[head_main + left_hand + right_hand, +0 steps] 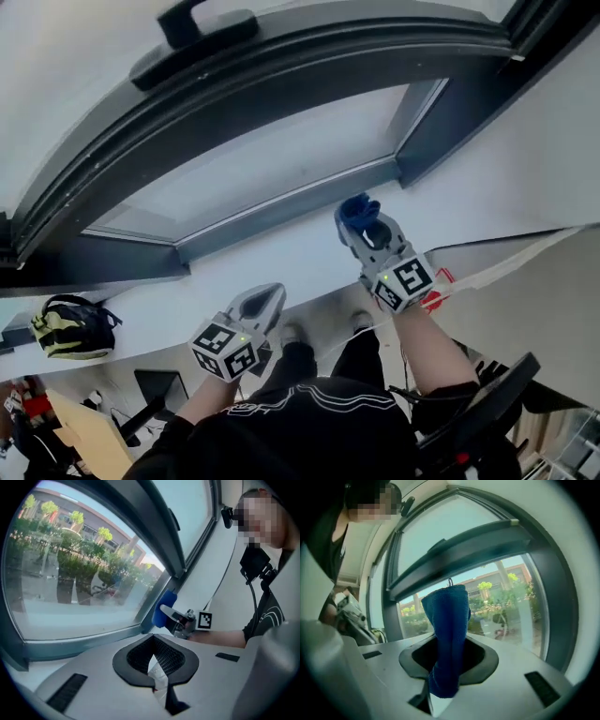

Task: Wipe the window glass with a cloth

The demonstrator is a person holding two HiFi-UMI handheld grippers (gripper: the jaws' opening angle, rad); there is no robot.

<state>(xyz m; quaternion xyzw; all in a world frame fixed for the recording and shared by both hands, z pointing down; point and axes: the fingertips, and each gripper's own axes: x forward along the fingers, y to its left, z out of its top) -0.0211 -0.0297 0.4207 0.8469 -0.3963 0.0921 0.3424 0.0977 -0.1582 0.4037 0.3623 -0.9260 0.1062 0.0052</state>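
Right tongs [366,230] were clenched on the blue cloth [447,625], while my left tongs [259,306] hung lower at the near edge of the sill [300,255], jaws drawn together on nothing I could name. The window glass [272,164] was the biggest thing before me, a smooth, hard pane with trees and buildings showing through it, and I judged it would take firm pressure without trouble. Around it ran the dark frame [281,75], with a black handle [192,42] on its upper bar. Below came the pale sill, a broad flat ledge. Smallest was the cloth, held up by the lower right corner of the pane, just beside the frame's bottom rail. I could not tell whether it touched the frame or the glass. It looked like soft, napped towelling, light and limp. A folded wad stood up out of the jaws and a shorter tail drooped beneath them. I reckoned a piece that floppy would buckle and fold over once pushed flat against the pane, so the grip belonged low on the wad, close to the part that would meet the glass. That would leave only a short, fairly firm stub to do the rubbing. It would not slip easily from the pads, I thought, since the nap gave them plenty to bite on.
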